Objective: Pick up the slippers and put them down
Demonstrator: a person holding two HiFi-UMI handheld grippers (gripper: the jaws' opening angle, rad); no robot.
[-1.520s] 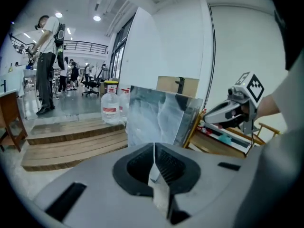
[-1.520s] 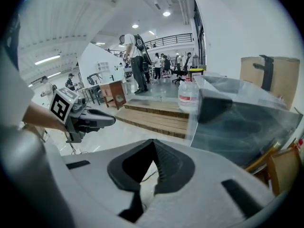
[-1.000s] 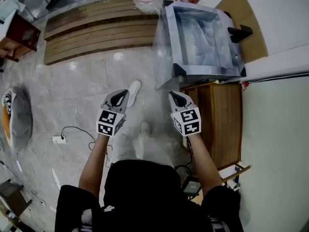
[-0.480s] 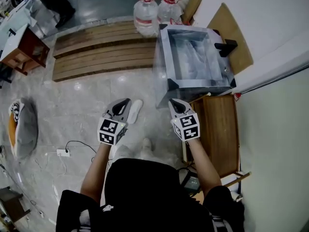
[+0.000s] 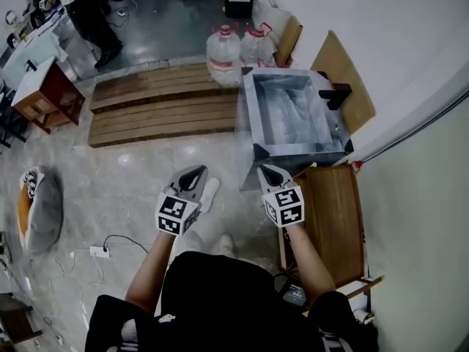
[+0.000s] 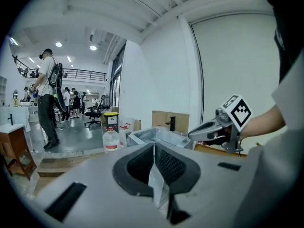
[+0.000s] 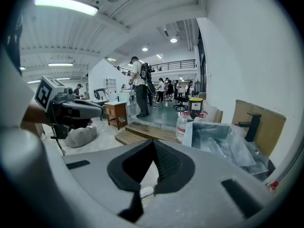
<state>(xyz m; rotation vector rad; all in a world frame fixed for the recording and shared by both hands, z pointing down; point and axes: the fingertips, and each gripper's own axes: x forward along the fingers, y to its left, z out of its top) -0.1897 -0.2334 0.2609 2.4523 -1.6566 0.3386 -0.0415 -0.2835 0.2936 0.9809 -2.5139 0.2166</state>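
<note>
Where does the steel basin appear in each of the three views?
Head view: steel basin upper right of centre, against the wall.
Left gripper view: middle of the picture.
Right gripper view: right of centre.
Shared landmark: the water bottles standing beside it.
</note>
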